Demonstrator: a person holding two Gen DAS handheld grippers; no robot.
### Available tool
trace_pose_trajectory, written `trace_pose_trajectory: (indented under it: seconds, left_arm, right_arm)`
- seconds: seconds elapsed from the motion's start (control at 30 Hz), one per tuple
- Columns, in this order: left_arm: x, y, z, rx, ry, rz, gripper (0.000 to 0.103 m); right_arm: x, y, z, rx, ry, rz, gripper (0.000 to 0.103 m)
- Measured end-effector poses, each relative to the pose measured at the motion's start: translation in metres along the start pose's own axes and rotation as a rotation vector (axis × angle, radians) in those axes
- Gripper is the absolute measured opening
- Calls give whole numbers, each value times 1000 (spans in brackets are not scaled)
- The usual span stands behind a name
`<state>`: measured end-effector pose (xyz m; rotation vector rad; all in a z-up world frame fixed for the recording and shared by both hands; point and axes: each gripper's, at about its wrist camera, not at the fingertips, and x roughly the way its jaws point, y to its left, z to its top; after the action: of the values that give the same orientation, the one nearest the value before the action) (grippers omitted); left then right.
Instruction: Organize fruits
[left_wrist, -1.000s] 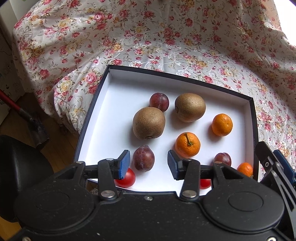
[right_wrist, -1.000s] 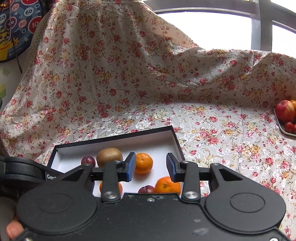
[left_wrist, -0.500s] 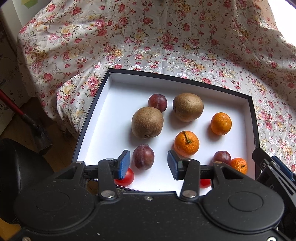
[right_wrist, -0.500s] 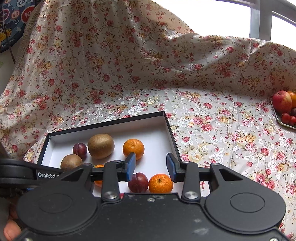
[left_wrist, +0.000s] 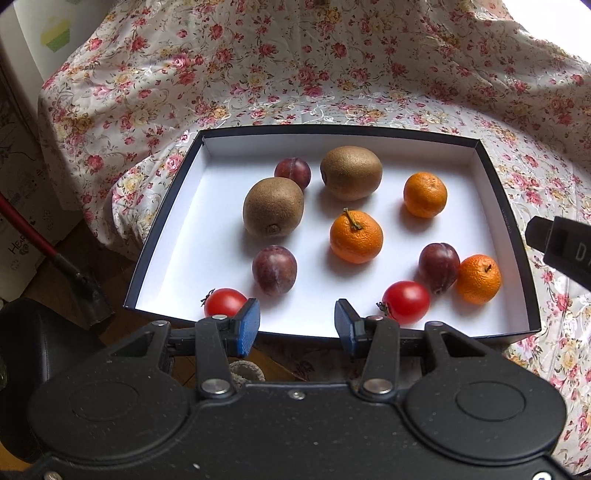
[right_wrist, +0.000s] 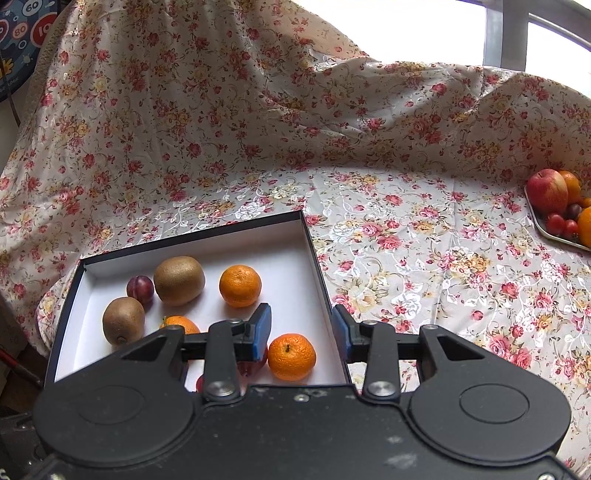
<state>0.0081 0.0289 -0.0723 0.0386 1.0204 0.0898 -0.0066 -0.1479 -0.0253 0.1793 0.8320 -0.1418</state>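
Note:
A dark-rimmed box (left_wrist: 332, 130) with a white inside lies on the floral cloth. It holds two kiwis (left_wrist: 273, 206), three plums (left_wrist: 274, 270), three tangerines (left_wrist: 355, 236) and two tomatoes (left_wrist: 406, 301). My left gripper (left_wrist: 297, 326) hangs open over the box's near edge, nothing between its blue pads; one tomato (left_wrist: 225, 302) lies just beyond its left finger. My right gripper (right_wrist: 301, 336) stands open above the box's (right_wrist: 314, 254) right near corner, empty. A tangerine (right_wrist: 291, 356) shows below its gap, apart from the pads. Part of the right gripper's body (left_wrist: 561, 247) shows at the box's right side.
A metal tray (right_wrist: 539, 225) with an apple (right_wrist: 546, 190) and other fruit sits far right on the cloth (right_wrist: 424, 258). Left of the table, over a wooden floor, are a red-handled tool (left_wrist: 55, 254) and a black seat (left_wrist: 37, 332).
My left gripper has drawn back toward the box's near edge, so both tomatoes now show in full. The right gripper has tipped slightly down, showing more of the box.

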Motion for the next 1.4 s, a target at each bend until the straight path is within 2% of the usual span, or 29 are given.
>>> trace_pose_trajectory:
  seconds: [0.23,0.53,0.83,1.4]
  left_arm:
    - [-7,2,0,-26,-34,-25,53]
    - [-18,-1,-7,-20,-84,-45,53]
    - [-24,-7,-11,13,-112,-54,53]
    - [-25,-9,-11,8,-109,-64,54]
  right_arm:
    - [-10,-4,-16,-58,-70,0,39]
    - [-18,0,-35,-148,-57,40,39]
    - [-23,-15,-33,-72,-47,51,39]
    - [-21,-13,-33,-64,-21,46,39]
